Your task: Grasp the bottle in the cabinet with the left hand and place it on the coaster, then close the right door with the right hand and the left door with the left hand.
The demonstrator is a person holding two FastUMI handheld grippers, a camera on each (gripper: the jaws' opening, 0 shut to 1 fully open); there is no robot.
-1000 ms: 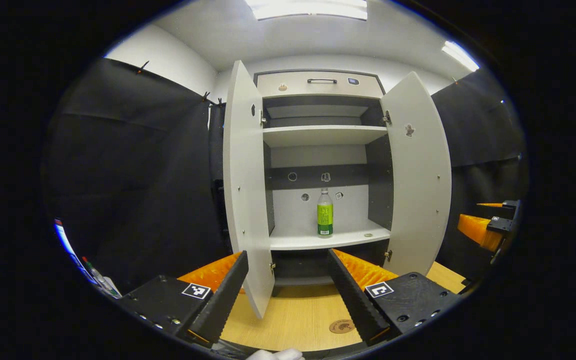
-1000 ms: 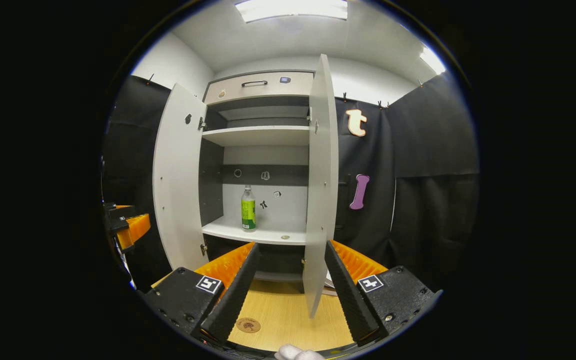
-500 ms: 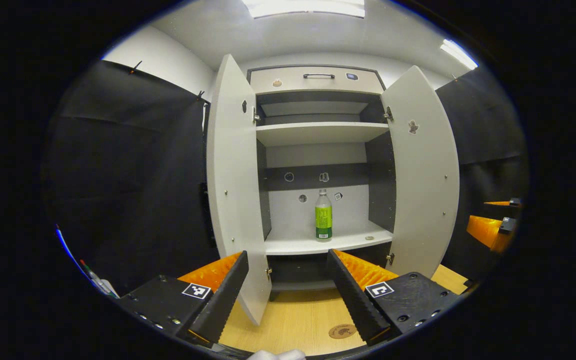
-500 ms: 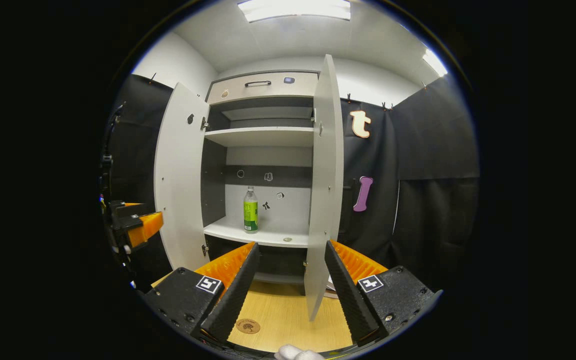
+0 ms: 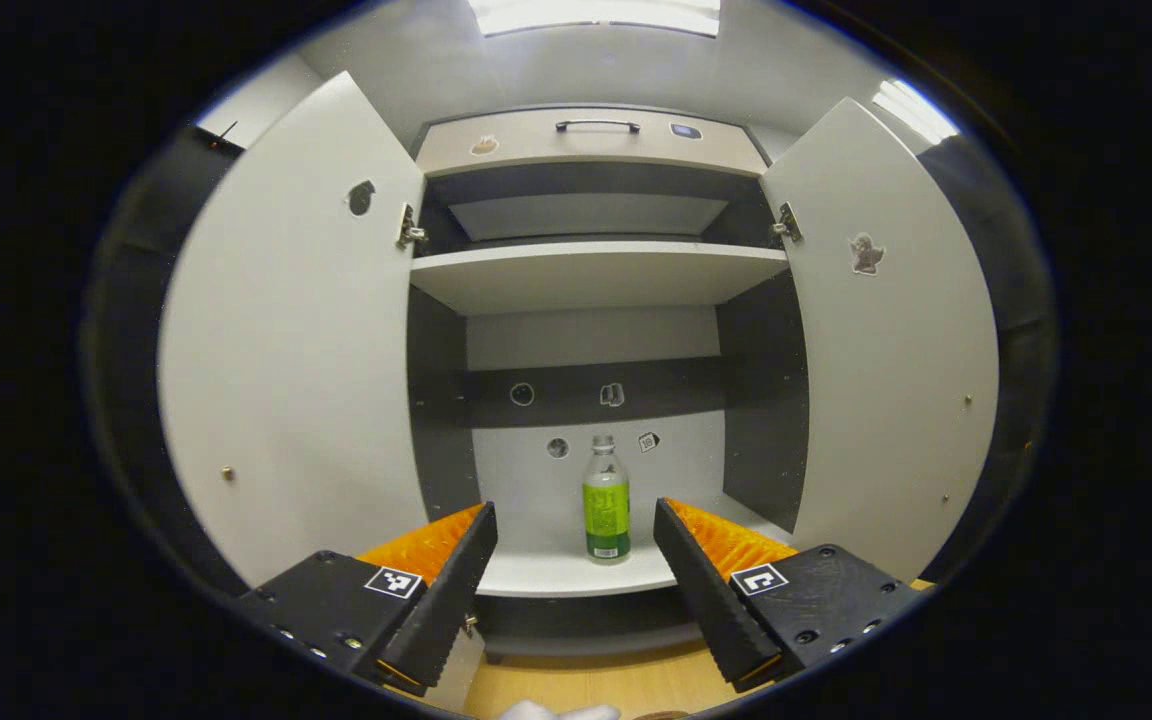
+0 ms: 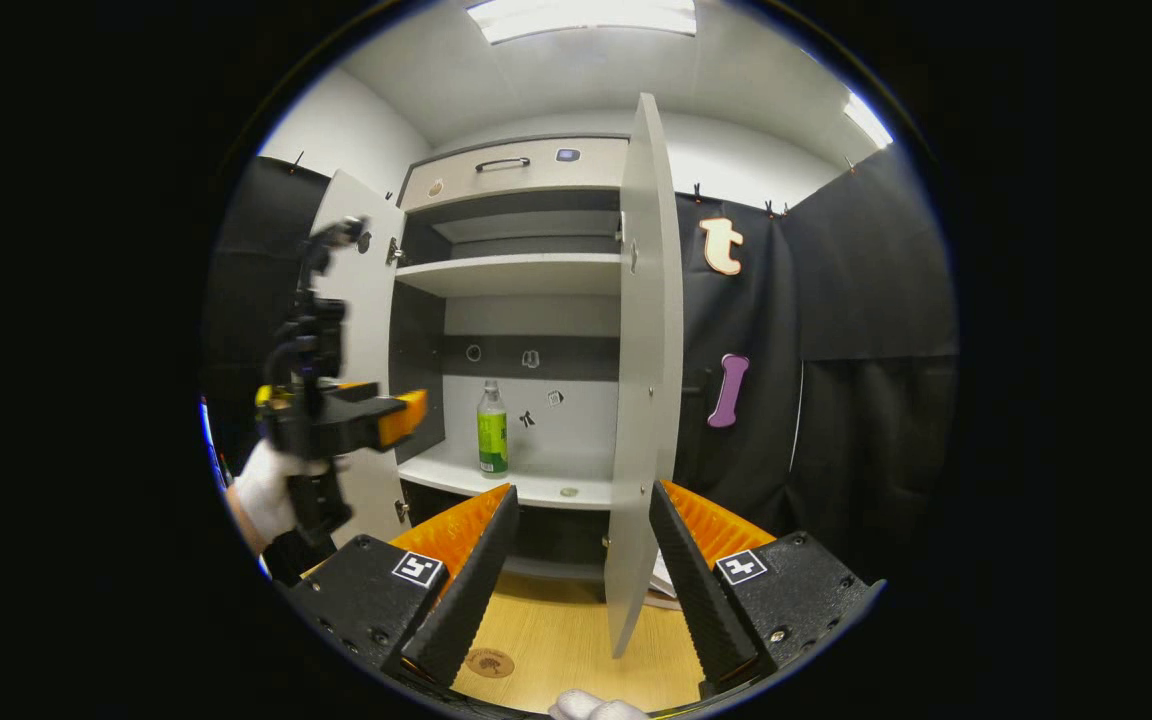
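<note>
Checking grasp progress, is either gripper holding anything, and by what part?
Nothing held. Left gripper and right gripper are both open; the bottle stands free on the shelf.

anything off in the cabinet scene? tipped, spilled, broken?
Nothing stands out. The bottle stands upright on the lower shelf, capped, no spill. Both doors, left door and right door, hang open and look intact. The left gripper is open, short of the bottle.

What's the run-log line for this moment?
phase: approach | left gripper: open, facing clear green-labelled plastic bottle on lower shelf | right gripper: open | white cabinet doors: open
</note>
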